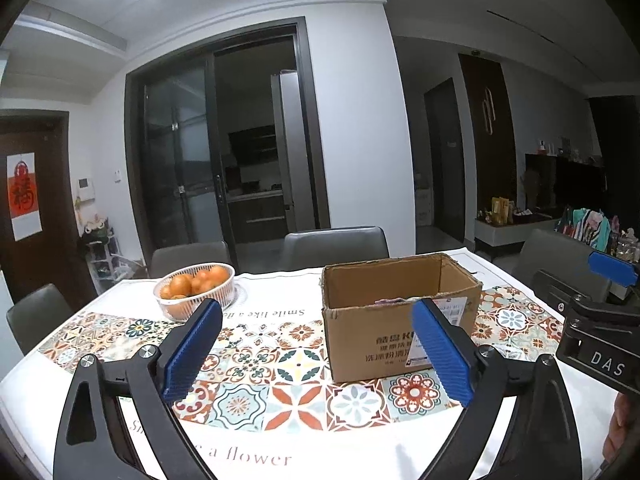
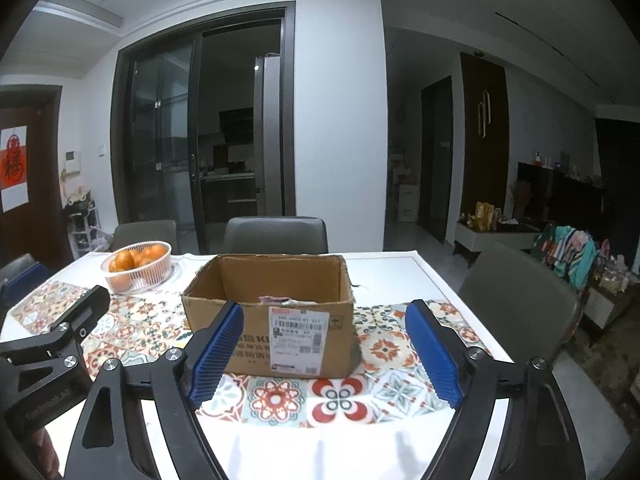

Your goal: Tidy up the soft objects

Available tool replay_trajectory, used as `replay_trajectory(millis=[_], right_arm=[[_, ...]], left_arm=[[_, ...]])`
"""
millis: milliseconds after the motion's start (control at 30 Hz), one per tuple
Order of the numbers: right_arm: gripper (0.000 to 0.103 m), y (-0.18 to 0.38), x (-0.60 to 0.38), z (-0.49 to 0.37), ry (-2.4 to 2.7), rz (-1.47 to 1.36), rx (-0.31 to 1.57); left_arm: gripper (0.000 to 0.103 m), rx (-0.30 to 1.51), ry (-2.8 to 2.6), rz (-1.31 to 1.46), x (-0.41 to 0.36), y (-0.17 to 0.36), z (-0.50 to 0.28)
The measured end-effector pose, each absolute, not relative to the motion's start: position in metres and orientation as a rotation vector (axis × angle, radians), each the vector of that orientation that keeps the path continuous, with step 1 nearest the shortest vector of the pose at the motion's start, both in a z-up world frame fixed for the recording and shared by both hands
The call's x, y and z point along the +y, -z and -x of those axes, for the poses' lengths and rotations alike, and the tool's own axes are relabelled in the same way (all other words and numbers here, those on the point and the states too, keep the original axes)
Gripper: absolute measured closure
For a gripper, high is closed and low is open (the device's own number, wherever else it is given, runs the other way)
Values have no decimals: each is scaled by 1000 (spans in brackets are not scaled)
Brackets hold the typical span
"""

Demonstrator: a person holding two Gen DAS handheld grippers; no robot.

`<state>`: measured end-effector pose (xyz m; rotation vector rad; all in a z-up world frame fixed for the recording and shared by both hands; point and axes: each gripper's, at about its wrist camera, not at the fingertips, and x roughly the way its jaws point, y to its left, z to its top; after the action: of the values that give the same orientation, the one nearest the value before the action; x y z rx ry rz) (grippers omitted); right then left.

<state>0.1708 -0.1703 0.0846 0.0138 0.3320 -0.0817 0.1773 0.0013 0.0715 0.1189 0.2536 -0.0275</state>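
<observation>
An open brown cardboard box [image 1: 396,320] [image 2: 276,320] stands on the patterned tablecloth. Soft pinkish items [image 2: 280,301] lie at its bottom, mostly hidden; a sliver shows in the left wrist view [image 1: 390,301]. My left gripper [image 1: 316,354] is open and empty, held above the table in front of the box and a little to its left. My right gripper [image 2: 324,352] is open and empty, held in front of the box. The right gripper's body shows at the right edge of the left wrist view [image 1: 596,320].
A white basket of oranges [image 1: 196,290] [image 2: 138,266] stands at the back left of the table [image 1: 280,432]. Grey chairs [image 1: 334,246] [image 2: 516,300] surround the table. A cabinet with clutter [image 2: 568,256] stands at the right.
</observation>
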Motion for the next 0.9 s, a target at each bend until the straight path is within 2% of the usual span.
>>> replay_trajectory(millis=[900], right_arm=[[18, -70, -166, -90, 84, -17, 373]], left_arm=[[0, 291, 19, -113, 5, -58, -99]])
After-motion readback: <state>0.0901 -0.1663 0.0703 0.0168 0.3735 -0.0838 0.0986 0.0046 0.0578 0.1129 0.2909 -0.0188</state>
